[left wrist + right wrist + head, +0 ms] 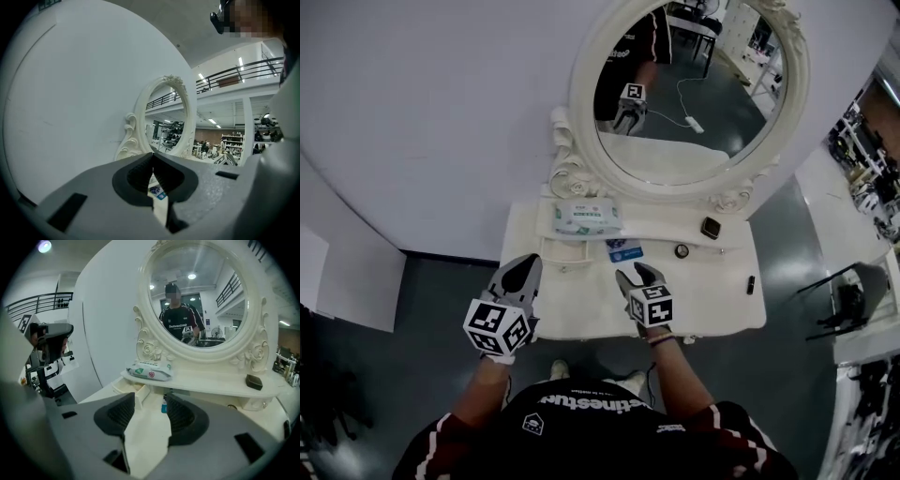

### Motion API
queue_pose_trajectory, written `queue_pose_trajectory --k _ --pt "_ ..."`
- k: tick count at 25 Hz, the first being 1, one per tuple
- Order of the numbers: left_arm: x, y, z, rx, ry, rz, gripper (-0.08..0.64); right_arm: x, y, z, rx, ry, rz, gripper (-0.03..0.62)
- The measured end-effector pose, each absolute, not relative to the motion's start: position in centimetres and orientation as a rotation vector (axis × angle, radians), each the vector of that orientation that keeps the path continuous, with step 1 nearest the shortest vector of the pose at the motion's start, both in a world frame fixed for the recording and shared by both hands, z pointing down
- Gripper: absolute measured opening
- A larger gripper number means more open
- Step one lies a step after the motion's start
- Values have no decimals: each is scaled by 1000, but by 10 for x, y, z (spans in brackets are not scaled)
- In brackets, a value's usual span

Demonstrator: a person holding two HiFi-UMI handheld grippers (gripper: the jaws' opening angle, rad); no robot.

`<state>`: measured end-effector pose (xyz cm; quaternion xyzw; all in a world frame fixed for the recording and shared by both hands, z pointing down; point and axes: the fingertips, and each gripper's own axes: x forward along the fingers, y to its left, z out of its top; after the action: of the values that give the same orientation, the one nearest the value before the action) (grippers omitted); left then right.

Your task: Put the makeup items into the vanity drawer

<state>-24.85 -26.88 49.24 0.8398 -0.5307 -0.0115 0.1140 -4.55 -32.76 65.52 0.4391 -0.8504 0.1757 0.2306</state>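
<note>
Head view: on the cream vanity table (581, 309), a small dark square compact (711, 227) sits at the right end of the raised shelf. A small round dark pot (682, 250) lies just in front of it, and a slim dark tube (751, 284) lies by the tabletop's right edge. The little open drawer (561, 251) is under the shelf's left end. The left gripper (528, 265) and the right gripper (635, 274) hover over the front edge.

Left gripper view: its jaws are together, with nothing between them.

Right gripper view: its jaws stand apart and empty. The compact looks light, rigid and probably slippery, so it is best pinched across its straight sides.
</note>
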Motion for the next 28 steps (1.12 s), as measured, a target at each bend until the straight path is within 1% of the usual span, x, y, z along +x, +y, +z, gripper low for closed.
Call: queue_pose_trajectory --k 4,9,14,21,28 --pt "-209 -273 484 2497 -1512 -47 6 -6 -321 641 1257 -2331 477 207" --pt "-156 -279 475 2552 -1436 -61 6 38 -311 626 1340 -2347 543 198" --pt "-111 -286 464 2617 -1369 -60 6 73 -302 605 1404 -2354 513 196" --pt "-69 -292 443 2695 -1296 -45 6 117 -295 556 1524 -2379 444 195" --pt "-55 -295 426 2741 -1288 -47 6 143 -293 516 1623 -2413 380 195"
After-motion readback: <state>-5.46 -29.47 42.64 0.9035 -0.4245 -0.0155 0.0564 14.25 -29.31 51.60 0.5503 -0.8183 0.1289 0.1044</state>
